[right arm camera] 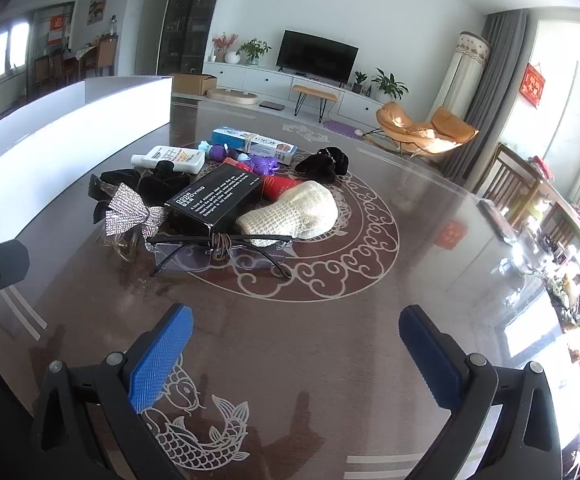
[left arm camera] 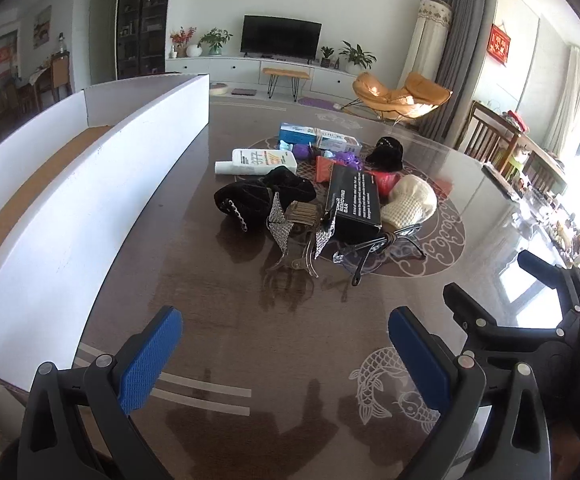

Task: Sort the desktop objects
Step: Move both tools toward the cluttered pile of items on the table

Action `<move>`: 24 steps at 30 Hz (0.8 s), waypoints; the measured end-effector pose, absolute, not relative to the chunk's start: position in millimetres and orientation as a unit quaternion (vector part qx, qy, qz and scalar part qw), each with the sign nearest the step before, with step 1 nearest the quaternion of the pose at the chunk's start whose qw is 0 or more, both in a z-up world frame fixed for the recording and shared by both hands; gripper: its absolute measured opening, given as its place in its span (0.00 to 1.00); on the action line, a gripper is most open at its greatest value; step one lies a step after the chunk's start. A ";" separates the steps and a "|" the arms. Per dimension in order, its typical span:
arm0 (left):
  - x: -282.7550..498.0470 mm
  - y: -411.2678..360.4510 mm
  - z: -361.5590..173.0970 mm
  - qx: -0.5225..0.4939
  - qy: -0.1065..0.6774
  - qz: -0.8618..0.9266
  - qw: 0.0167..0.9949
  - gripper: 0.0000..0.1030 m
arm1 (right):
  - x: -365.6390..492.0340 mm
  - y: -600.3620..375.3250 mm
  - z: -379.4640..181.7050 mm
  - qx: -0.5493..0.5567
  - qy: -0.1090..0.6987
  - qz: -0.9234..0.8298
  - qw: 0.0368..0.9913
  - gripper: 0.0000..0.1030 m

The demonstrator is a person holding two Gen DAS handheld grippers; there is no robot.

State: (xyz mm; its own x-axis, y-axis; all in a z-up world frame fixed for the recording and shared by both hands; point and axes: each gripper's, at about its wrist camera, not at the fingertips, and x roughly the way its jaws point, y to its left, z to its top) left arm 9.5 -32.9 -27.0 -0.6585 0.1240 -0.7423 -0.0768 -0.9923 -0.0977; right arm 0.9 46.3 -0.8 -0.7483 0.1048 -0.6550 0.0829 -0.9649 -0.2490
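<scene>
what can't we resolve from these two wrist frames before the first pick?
- White box interior: left wrist view shows only a strip of brown floor; its near wall hides the rest, and everything in the right wrist view.
- Red item: mostly covered by the black box and the cream knit.
- Black box small print: too blurred to read in both views.
- Purple items: too small to identify.
</scene>
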 end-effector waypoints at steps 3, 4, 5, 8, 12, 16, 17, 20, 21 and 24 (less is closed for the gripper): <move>-6.8 -19.7 -43.7 -0.441 -0.009 0.897 0.040 1.00 | -19.0 48.8 -14.8 -0.365 -0.123 0.923 -0.005 1.00; -11.6 -17.5 -46.7 -0.445 -0.010 0.895 0.035 1.00 | -26.5 52.2 -20.8 -0.373 -0.113 0.921 -0.010 1.00; -16.5 -15.6 -49.8 -0.449 -0.009 0.893 0.027 1.00 | -33.3 56.2 -27.0 -0.382 -0.103 0.918 -0.015 1.00; -28.3 -12.1 -63.2 -0.467 -0.002 0.884 0.008 1.00 | -49.8 68.9 -43.8 -0.407 -0.083 0.909 -0.025 1.00; -37.1 -6.4 -77.9 -0.482 0.004 0.876 -0.004 1.00 | -67.7 89.2 -56.8 -0.446 -0.036 0.893 -0.050 1.00; -37.9 -8.4 -79.3 -0.476 -0.005 0.879 -0.011 1.00 | -74.7 99.6 -61.1 -0.455 -0.022 0.889 -0.042 1.00; -38.4 -9.0 -79.2 -0.476 -0.007 0.880 -0.013 1.00 | -74.5 99.4 -61.3 -0.455 -0.023 0.889 -0.042 1.00; -40.2 -9.2 -78.6 -0.476 -0.008 0.879 -0.015 1.00 | -74.1 99.2 -60.5 -0.456 -0.024 0.889 -0.041 1.00; -41.8 -9.0 -77.9 -0.477 -0.008 0.879 -0.016 1.00 | -74.1 99.3 -60.4 -0.456 -0.023 0.889 -0.041 1.00; -41.7 -9.0 -77.9 -0.478 -0.009 0.878 -0.018 1.00 | -74.1 99.5 -60.7 -0.455 -0.024 0.889 -0.041 1.00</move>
